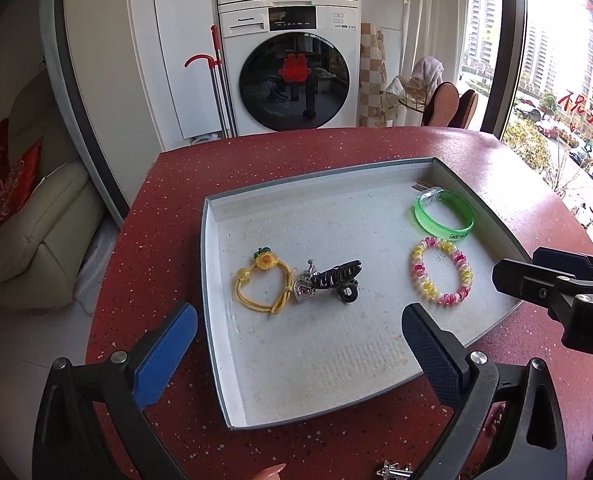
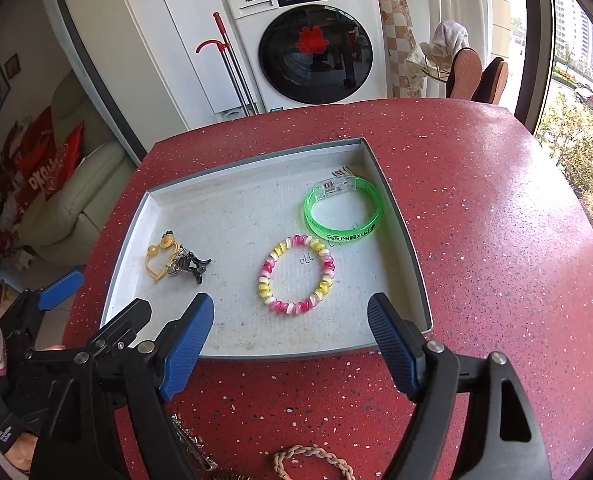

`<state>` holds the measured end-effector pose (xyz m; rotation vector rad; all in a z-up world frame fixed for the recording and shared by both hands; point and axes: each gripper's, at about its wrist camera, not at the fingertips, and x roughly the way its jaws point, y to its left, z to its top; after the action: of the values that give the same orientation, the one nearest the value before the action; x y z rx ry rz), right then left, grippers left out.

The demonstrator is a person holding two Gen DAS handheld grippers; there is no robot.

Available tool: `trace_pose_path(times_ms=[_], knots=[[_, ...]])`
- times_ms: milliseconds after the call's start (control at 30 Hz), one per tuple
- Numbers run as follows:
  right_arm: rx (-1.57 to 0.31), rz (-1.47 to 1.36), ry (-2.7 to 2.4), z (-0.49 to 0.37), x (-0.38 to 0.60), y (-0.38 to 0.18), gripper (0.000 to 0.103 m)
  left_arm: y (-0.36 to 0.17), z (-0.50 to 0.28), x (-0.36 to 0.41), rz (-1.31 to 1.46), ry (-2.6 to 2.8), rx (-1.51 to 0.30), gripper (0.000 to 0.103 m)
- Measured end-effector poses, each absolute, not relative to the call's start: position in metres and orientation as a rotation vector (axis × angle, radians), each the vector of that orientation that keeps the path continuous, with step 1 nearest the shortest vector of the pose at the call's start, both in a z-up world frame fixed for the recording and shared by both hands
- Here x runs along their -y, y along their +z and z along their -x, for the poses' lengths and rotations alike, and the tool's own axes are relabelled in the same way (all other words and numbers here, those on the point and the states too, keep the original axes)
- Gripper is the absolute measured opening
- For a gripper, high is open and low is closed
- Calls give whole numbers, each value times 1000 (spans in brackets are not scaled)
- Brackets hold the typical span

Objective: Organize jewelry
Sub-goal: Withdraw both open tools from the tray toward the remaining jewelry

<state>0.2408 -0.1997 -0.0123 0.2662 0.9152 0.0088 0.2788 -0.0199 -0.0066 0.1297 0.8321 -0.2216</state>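
Note:
A shallow grey tray [image 1: 216, 280] [image 2: 136, 236] lies on the red speckled table. In it rest a yellow hair tie with a flower [image 1: 262, 284] [image 2: 158, 258], a black claw clip [image 1: 338, 278] [image 2: 194, 266] touching a small silver heart charm [image 1: 303, 289], a pink-and-yellow coil bracelet [image 1: 442, 272] [image 2: 296, 274] and a green bangle [image 1: 444, 216] [image 2: 342, 210]. My left gripper [image 1: 298, 330] hovers open above the tray's near side, nothing between its blue pads. My right gripper [image 2: 290, 318] is open too, empty, just short of the coil bracelet.
On the table near me lie a braided beige cord [image 2: 316, 460] and a silver clip [image 1: 394, 470] [image 2: 192, 444]. Behind the table stand a washing machine [image 1: 292, 68], a red-handled mop [image 1: 216, 76] and a cream sofa [image 1: 40, 220] at left. Windows line the right.

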Motion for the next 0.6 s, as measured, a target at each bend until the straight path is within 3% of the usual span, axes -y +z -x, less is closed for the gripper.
trace_pose_path(times_ms=[600], knots=[[-874,-286,33,-178,199,-11,87,-5,-218,5,-99,-249,-860,103]])
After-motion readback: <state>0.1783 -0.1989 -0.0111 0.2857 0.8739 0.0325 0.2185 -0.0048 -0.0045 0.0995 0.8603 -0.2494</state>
